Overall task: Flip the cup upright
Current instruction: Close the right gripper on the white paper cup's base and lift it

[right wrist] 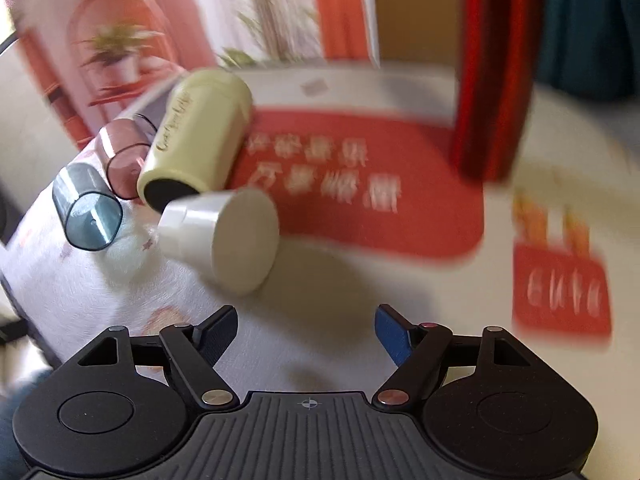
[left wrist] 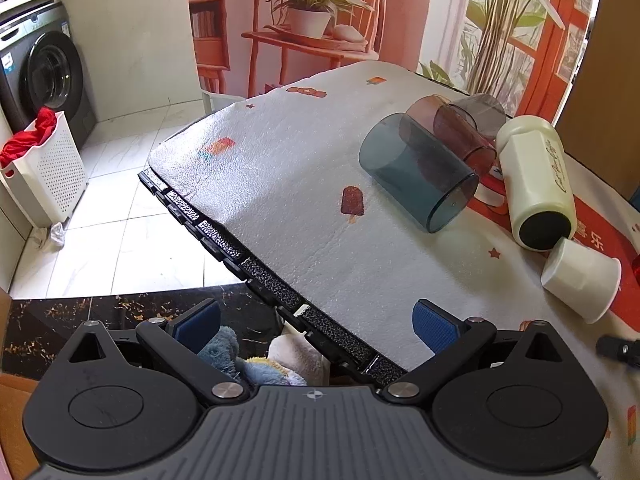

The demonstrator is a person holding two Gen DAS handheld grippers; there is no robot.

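Several cups lie on their sides on the cloth-covered table (left wrist: pixel 304 184). A clear blue cup (left wrist: pixel 416 172) lies nearest the middle, with a pink cup (left wrist: pixel 452 132) and a grey cup (left wrist: pixel 484 114) behind it. A cream mug (left wrist: pixel 536 176) and a small white cup (left wrist: pixel 580 280) lie to the right. In the right wrist view the white cup (right wrist: pixel 224 236) lies just ahead and left of my right gripper (right wrist: pixel 306 336), bottom facing me, beside the cream mug (right wrist: pixel 196 148), blue cup (right wrist: pixel 86 208) and pink cup (right wrist: pixel 124 156). A red cup (right wrist: pixel 496 76) stands upright. My left gripper (left wrist: pixel 318 326) is open over the table's near edge. Both grippers are empty.
A white laundry basket (left wrist: pixel 44 168) with red cloth and a washing machine (left wrist: pixel 44 76) stand on the tiled floor to the left. Plush toys (left wrist: pixel 256 360) lie under the left gripper. A cardboard box (left wrist: pixel 612 72) stands at the right. A red printed patch (right wrist: pixel 360 184) covers part of the cloth.
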